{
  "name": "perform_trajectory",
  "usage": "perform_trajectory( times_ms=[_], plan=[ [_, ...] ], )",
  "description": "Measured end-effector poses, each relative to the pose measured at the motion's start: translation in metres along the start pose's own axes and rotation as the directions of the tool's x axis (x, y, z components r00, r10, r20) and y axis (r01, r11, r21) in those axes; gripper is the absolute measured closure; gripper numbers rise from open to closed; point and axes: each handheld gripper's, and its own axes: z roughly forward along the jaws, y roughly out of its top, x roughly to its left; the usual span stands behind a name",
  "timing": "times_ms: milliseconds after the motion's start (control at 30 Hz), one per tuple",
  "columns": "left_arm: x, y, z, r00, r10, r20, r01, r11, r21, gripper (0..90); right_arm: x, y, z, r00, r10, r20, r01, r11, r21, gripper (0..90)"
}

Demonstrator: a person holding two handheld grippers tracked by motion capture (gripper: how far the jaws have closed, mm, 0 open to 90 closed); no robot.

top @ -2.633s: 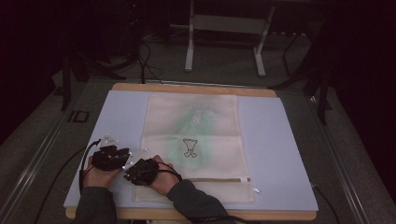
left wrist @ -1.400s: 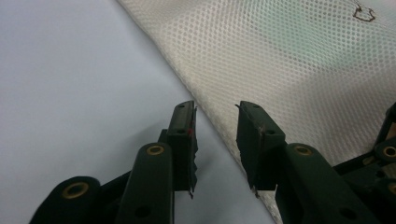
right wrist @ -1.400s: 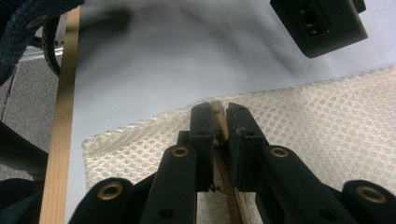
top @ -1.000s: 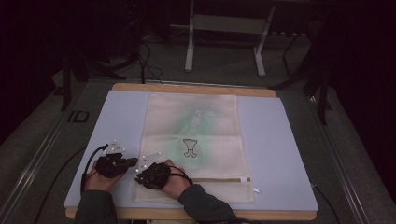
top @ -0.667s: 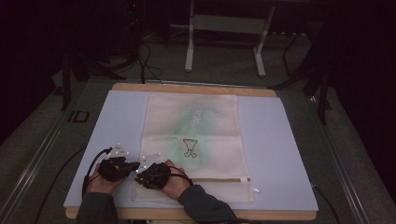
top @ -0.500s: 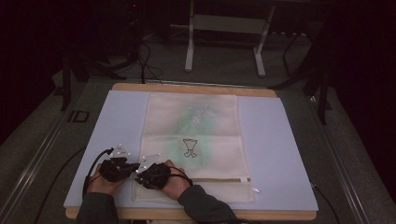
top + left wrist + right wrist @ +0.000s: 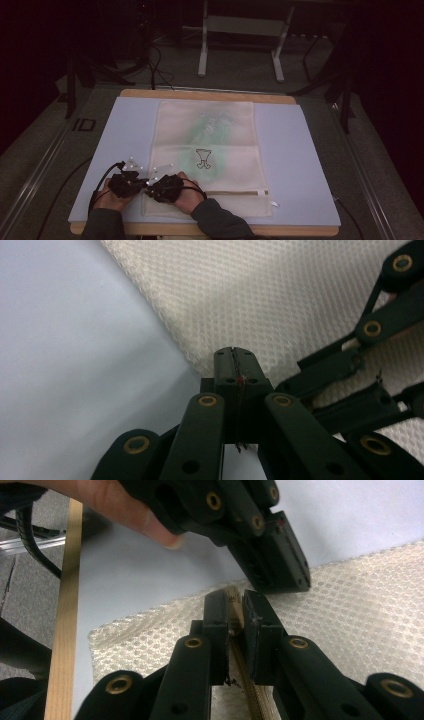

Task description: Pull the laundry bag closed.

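While your two grippers meet at its near-left corner, the mesh bag [image 7: 206, 150] lies flat along the middle of the lilac mat [image 7: 310, 165], its zipper [image 7: 235, 192] running across the near end; a goblet outline [image 7: 202, 157] and a green blur show through the weave at its centre; your right gripper [image 7: 236, 611] has its jaws pressed together on the zipper's end, the tan tape pinched between the pads; your left gripper [image 7: 233, 360], at nine o'clock of the right and almost touching it, is fully closed at the bag's edge, whether on mesh I cannot tell; beyond the mat, a wooden table [image 7: 210, 94] edge at twelve o'clock; a white frame [image 7: 240, 30] farther on.
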Motion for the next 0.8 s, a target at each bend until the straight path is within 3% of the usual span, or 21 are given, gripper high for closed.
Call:
perform_trajectory(
  times_ms=[800],
  plan=[
    [0.0,0.001,0.001,0.9995,0.032,-0.004,-0.032,0.9994,0.01,90.0,-0.003,-0.007,-0.014,0.9992,-0.039,0.003,0.039,0.998,0.044,82.3]
  ],
)
